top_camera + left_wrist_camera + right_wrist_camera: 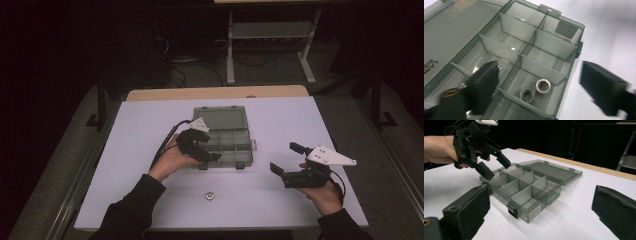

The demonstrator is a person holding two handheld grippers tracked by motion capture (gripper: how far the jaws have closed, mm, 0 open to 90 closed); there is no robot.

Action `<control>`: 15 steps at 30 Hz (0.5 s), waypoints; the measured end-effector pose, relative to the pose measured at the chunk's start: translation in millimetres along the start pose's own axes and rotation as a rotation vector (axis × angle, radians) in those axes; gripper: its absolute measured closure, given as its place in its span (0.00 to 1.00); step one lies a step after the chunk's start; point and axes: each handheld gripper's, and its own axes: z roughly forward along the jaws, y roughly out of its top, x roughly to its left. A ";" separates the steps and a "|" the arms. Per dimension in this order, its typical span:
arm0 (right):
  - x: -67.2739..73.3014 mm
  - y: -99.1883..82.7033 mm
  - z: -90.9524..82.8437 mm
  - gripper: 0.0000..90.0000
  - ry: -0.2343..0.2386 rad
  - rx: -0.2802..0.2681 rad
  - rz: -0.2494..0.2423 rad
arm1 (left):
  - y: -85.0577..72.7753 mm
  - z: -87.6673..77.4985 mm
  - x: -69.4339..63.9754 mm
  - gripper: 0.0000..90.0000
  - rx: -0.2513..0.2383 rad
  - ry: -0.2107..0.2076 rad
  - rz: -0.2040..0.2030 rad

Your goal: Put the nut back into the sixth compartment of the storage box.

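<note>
Two metal nuts (535,90) lie side by side, just touching, in one compartment of the open grey organiser box (226,145) mid-table, near its front edge. 3rd nut (210,196) sits alone on the table, nearer the person. Left gripper (214,153) over box, jaws wide apart, holding nothing. Right gripper (286,158) well off to the side, jaws wide, holding nothing.
</note>
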 end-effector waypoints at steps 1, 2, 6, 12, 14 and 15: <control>0.1 0.0 -0.2 0.01 0.000 -0.001 0.001 | 0.2 -0.1 -0.7 0.06 -0.001 -0.009 -0.005; 0.1 0.0 -0.3 0.01 -0.001 -0.001 0.002 | 0.3 -1.1 -1.5 0.03 0.003 -0.010 0.000; -0.1 0.0 -0.9 0.01 -0.003 -0.003 0.002 | -0.4 -6.1 -8.0 0.01 -0.004 -0.022 0.010; -0.4 0.0 -1.4 0.01 -0.005 -0.005 0.005 | -3.3 -16.1 -18.8 0.01 -0.014 -0.029 0.033; -0.4 -0.1 -1.3 0.01 -0.006 -0.004 0.003 | -5.6 -20.1 -22.7 0.00 -0.017 -0.025 0.039; -0.3 0.0 -1.3 0.01 -0.006 -0.005 0.005 | -6.9 -21.8 -24.6 0.00 -0.022 -0.024 0.040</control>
